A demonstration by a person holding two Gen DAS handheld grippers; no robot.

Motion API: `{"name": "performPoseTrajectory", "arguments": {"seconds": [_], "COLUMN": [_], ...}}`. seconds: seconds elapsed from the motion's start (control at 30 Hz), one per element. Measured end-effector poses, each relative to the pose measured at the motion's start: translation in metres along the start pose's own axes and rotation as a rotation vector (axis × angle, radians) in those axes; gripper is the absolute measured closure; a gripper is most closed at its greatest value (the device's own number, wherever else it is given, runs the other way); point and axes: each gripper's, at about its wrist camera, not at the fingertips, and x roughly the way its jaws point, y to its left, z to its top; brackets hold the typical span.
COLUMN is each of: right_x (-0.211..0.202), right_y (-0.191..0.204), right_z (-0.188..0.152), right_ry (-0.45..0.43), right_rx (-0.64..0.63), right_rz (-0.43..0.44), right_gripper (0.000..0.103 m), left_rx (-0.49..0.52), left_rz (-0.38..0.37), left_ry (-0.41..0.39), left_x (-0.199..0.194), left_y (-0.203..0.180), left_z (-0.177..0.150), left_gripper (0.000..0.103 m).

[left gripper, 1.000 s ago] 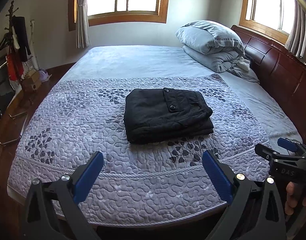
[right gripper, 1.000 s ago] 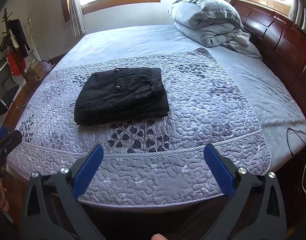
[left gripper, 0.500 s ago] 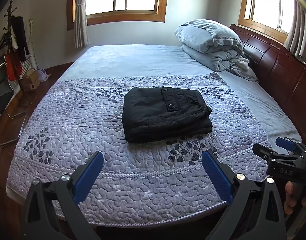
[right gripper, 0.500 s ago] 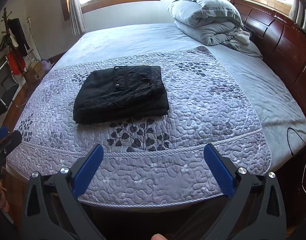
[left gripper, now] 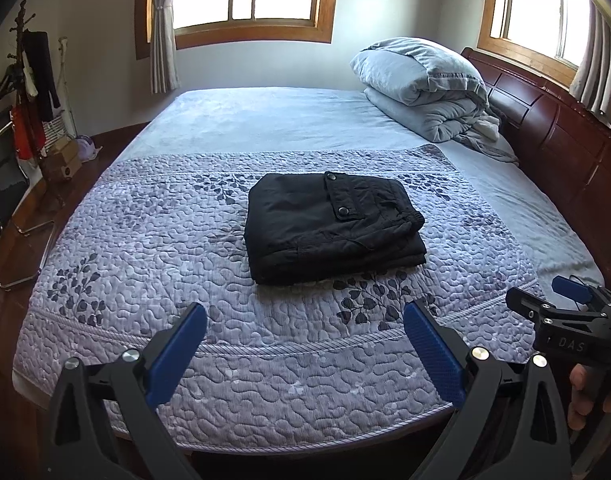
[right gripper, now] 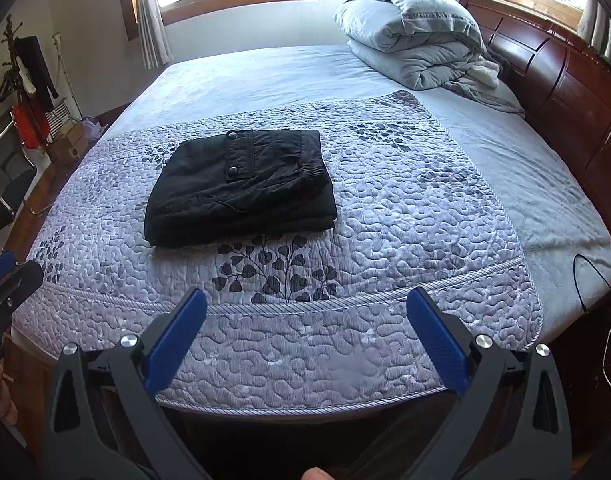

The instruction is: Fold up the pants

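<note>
Black pants [right gripper: 241, 186] lie folded in a neat stack on the quilted purple bedspread [right gripper: 405, 216], well ahead of my right gripper [right gripper: 305, 312]; my jaws spread wide, holding nothing. Left gripper [right gripper: 5, 280] pokes in at the left edge. Grey duvet [right gripper: 413, 32] piled by the headboard [right gripper: 565, 76].

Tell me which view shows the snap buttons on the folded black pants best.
The left wrist view. The folded black pants sit near its centre, and both snap buttons on the flap read clearly. The right wrist view shows the same pants left of centre, with both snaps visible too, only a little smaller.
</note>
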Motion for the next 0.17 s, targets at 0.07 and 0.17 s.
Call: {"name": "performPoseTrajectory", "arguments": {"seconds": [0.07,0.17], "right_x": [0.0004,0.0013], "right_y": [-0.0003,-0.0005], "right_z": [0.0003,0.0008], "right_ry": [0.0,0.004], "right_rx": [0.0,-0.001], "right_rz": [0.0,0.002], "right_gripper": [0.003,0.003], "left_rx": [-0.006,0.0], "left_rz": [-0.011,-0.011], "left_ry": [0.004,0.005], "left_x": [0.0015,0.0019], "left_y": [0.0006,-0.0002], "left_z": [0.0004,0.0009], "left_gripper": [0.004,0.004]}}
